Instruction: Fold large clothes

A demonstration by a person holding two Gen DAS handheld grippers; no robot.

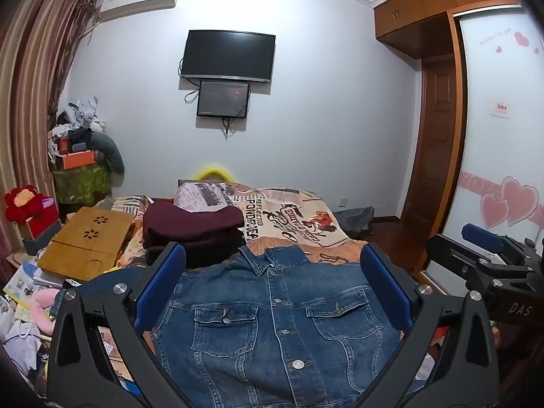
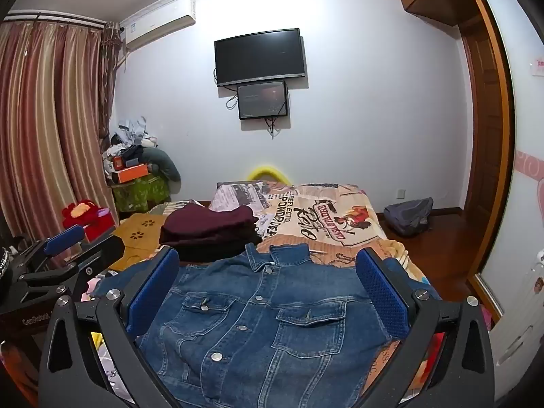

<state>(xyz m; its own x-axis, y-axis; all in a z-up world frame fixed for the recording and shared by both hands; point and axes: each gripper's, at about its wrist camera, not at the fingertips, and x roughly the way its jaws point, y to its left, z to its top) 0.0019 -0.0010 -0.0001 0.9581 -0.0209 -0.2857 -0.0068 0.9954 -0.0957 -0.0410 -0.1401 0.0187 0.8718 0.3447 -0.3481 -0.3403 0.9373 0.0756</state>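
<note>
A blue denim jacket (image 1: 278, 323) lies flat, front up and buttoned, collar away from me, on the bed; it also shows in the right wrist view (image 2: 268, 326). My left gripper (image 1: 272, 265) is open and empty, held above the jacket's chest. My right gripper (image 2: 268, 265) is open and empty, also above the jacket. The right gripper shows at the right edge of the left wrist view (image 1: 486, 255); the left gripper shows at the left edge of the right wrist view (image 2: 64, 251).
A stack of folded maroon and dark clothes (image 1: 193, 231) sits just beyond the collar on the patterned bedspread (image 1: 306, 224). A wooden lap tray (image 1: 85, 244) and clutter lie left. A grey bag (image 2: 408, 217) is on the floor right, by the wardrobe (image 1: 493, 136).
</note>
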